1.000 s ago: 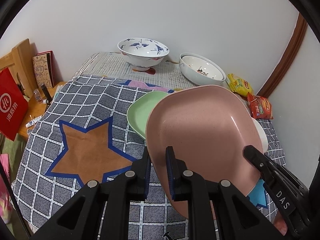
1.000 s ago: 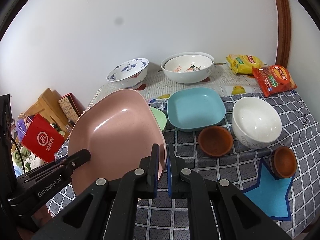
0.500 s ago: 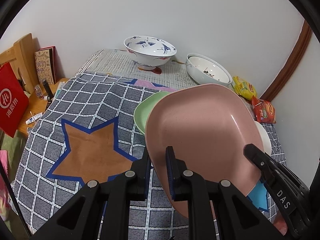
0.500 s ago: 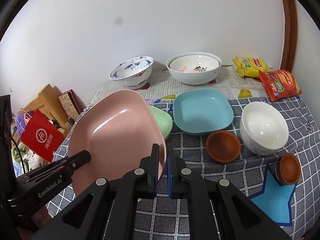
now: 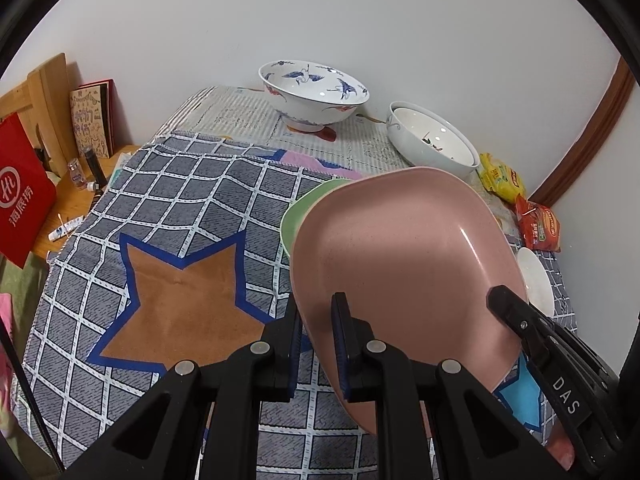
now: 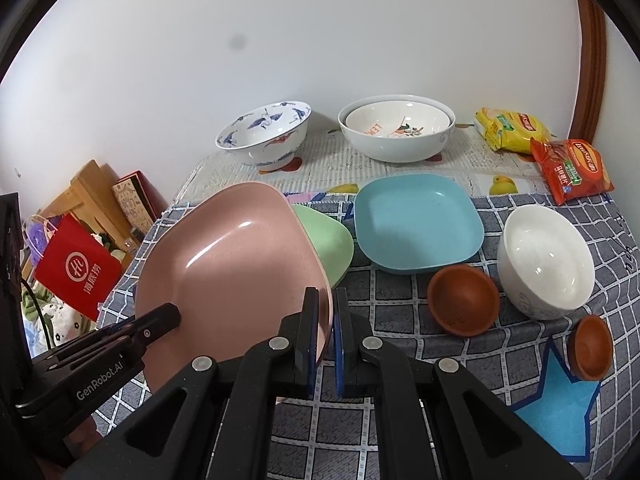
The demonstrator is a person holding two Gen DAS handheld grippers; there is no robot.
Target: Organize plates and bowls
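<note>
Both grippers hold one pink plate (image 5: 404, 264) tilted above the checked cloth. My left gripper (image 5: 316, 320) is shut on its near left rim. My right gripper (image 6: 326, 320) is shut on the plate's (image 6: 236, 268) right rim. A green plate (image 6: 330, 240) lies partly under the pink one; it also shows in the left wrist view (image 5: 304, 212). A blue plate (image 6: 416, 224), a white bowl (image 6: 546, 260) and two small brown bowls (image 6: 462, 300) (image 6: 590, 346) sit to the right. A crane-patterned bowl (image 6: 266, 134) and nested white bowls (image 6: 396, 128) stand at the back.
The table (image 5: 192, 312) wears a grey checked cloth with a brown star. Yellow (image 6: 510, 128) and red snack packets (image 6: 572, 168) lie at the back right by the wall. A red bag (image 5: 20, 192) and wooden rack (image 5: 48, 92) stand off the left edge.
Both grippers have carried the pink plate slightly forward and higher over the table, toward the green plate. The grips on its rim are unchanged.
</note>
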